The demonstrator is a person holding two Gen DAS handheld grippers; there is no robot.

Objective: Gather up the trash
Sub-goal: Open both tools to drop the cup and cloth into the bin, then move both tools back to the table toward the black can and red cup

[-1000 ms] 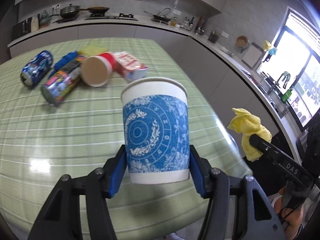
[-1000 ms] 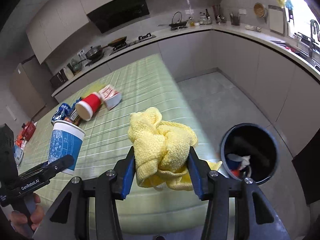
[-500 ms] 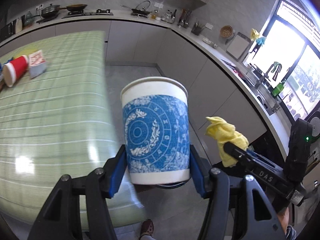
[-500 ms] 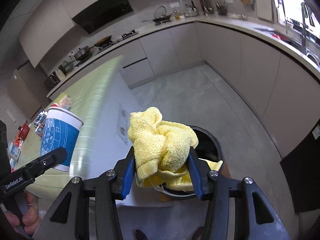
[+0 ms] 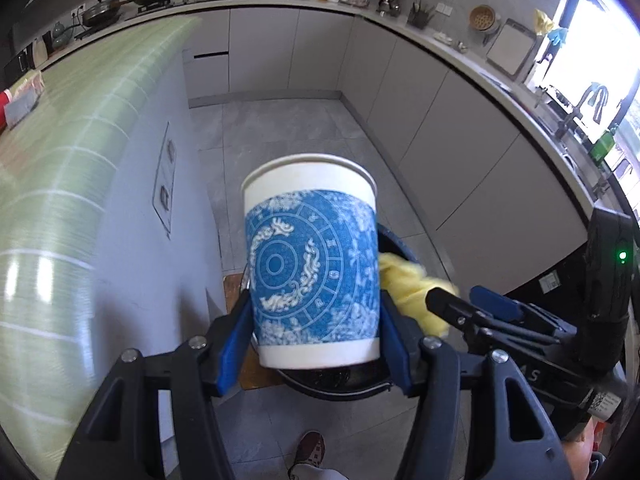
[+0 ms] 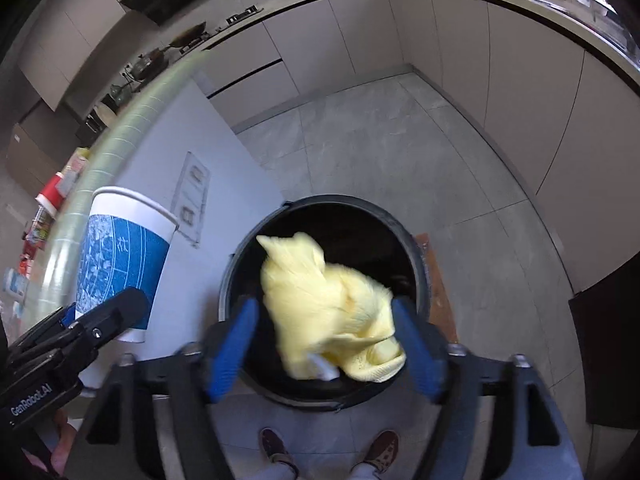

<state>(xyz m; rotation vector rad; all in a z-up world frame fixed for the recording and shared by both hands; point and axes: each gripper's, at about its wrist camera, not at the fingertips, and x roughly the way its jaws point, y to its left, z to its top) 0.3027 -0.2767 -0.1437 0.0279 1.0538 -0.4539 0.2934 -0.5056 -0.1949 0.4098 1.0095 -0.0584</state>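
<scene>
The left gripper (image 5: 316,344) is clamping both blue pads (image 5: 234,340) against a held object. The right gripper (image 6: 326,344) is pointing downward, its jaws spread wide, pads (image 6: 230,352) contacting nothing.

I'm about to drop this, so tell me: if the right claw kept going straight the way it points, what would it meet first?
The right claw is open, pointing down into the black trash bin. The yellow cloth between its fingers comes first, blurred and apparently falling, then the bin's inside. Depth is unclear.
</scene>
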